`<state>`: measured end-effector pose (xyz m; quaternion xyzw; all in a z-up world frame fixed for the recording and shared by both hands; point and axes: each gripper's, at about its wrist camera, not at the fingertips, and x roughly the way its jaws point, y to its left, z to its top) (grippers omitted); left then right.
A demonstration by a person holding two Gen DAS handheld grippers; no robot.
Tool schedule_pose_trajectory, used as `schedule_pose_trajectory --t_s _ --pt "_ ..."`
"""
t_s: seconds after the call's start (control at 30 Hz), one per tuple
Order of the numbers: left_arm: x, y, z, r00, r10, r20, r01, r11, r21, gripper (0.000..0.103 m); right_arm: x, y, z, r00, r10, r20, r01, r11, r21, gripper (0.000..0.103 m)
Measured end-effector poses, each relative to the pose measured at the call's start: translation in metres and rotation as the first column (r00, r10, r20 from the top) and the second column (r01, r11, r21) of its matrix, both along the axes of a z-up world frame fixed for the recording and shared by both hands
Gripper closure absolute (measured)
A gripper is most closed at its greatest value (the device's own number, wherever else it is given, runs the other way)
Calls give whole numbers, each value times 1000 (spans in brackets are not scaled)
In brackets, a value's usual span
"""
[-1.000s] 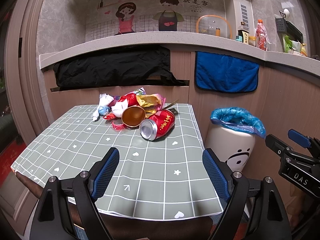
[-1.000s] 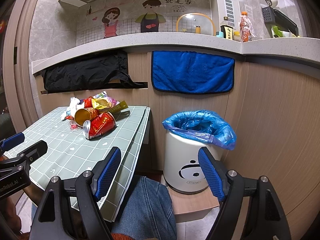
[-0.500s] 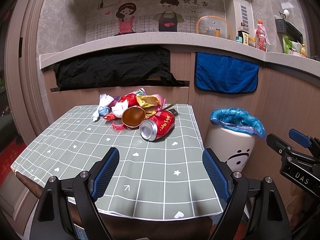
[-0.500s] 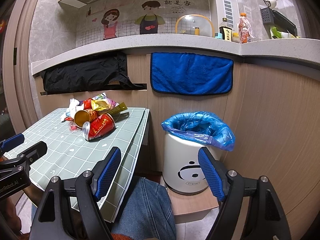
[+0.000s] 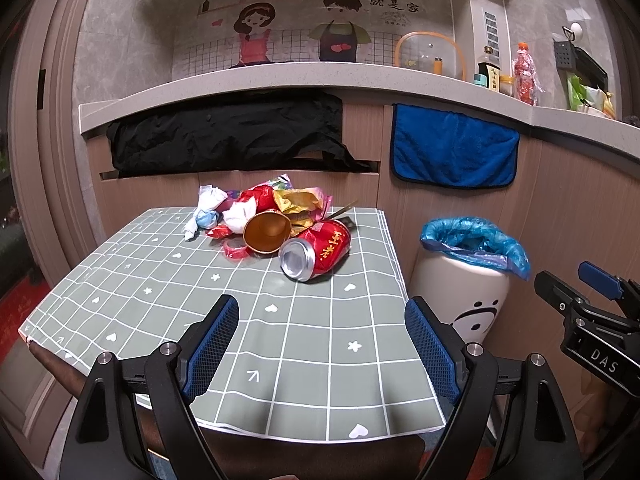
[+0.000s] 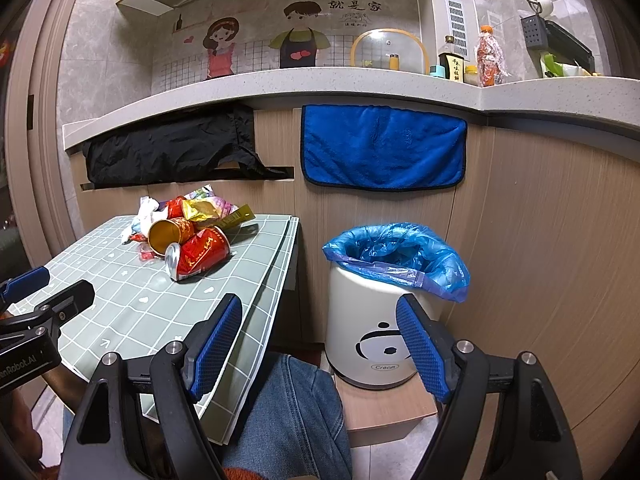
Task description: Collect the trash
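Note:
A heap of trash lies at the far side of the green checked table: a red can on its side, a gold paper cup, crumpled wrappers and white tissue. My left gripper hovers open over the table's near half, well short of the heap. My right gripper is open too, held off the table's right edge in front of the white bin with a blue liner. The can shows at its left.
A counter with bottles runs behind; a black cloth and a blue towel hang from it. The bin stands on a low wooden stool. A person's jeans-clad leg is under the right gripper.
Both views have shifted only slightly; the right gripper has drifted a little to the right. Nothing was taken hold of and the trash has not moved.

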<state>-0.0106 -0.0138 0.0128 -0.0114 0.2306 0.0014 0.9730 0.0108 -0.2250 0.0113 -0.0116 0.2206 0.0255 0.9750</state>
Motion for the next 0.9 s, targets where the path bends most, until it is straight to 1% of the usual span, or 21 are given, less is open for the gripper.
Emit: schedule_pose_trajectory --t_s 0.1,0.2,0.33,0.43,0.5,0.53,0.57,0.67,0.73,0.83,0.9 --pt "8 4 2 1000 2 -8 -2 1000 -5 18 2 -1 3 1000 7 6 -7 1000 -10 26" --pt "26 15 5 1000 -4 -11 4 1000 -14 18 13 3 12 999 38 22 -38 999 -24 26" --pt "61 33 14 1000 10 -10 -10 1000 -19 18 49 14 23 995 93 27 -92 995 -28 26" --pt "91 56 20 1000 6 -23 -8 998 -67 18 90 31 29 987 163 -19 -163 987 7 26" --pt "111 73 22 999 3 -34 -7 995 -99 18 115 44 30 981 192 -38 -192 981 16 26" --pt "120 82 22 999 6 -40 -10 994 -108 18 125 52 29 978 202 -48 -202 979 14 26" --pt "129 90 21 998 30 -49 -35 994 -106 18 137 60 26 973 220 -64 -220 975 16 26" --pt "147 111 17 991 134 -7 -135 989 -55 18 170 80 13 951 280 -133 -275 960 53 26" --pt "156 122 11 985 170 -7 -170 985 -34 18 187 93 2 933 312 -177 -304 950 72 26" --pt "177 139 2 986 161 -48 -164 985 -61 18 208 109 -14 918 332 -216 -327 943 61 27" --pt "191 143 -2 988 137 -65 -140 989 -46 18 220 115 -23 909 342 -239 -335 940 70 27"
